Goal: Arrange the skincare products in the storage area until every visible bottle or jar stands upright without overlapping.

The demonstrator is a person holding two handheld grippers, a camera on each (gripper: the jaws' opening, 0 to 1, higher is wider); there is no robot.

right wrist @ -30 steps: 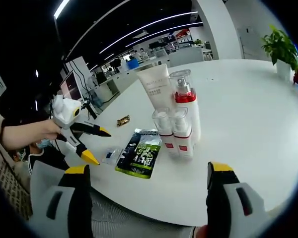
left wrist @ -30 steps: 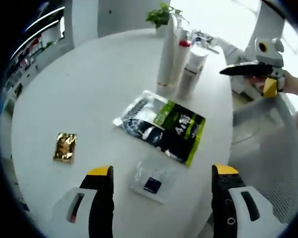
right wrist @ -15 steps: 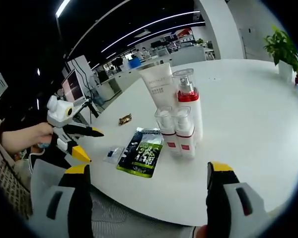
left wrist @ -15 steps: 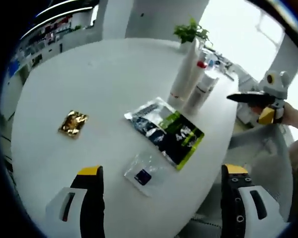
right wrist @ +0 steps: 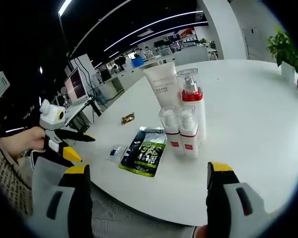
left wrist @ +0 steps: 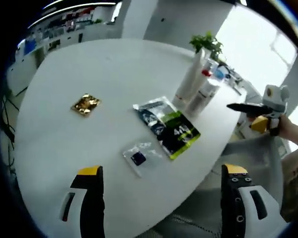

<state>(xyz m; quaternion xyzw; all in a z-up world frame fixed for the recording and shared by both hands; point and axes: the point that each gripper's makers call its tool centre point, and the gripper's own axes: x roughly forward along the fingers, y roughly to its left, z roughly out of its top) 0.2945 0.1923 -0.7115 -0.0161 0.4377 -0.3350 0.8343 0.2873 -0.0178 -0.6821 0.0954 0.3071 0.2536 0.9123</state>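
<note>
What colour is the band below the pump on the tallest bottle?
Red, on the tall white pump bottle; clearest in the right gripper view.

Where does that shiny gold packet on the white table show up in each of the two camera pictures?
Left gripper view: the gold packet lies left of centre, well left of the black and green sachet.
Right gripper view: the gold packet sits small, above centre-left, beyond the same sachet.
Shared landmark: the red-collared pump bottle, standing upright.
</note>
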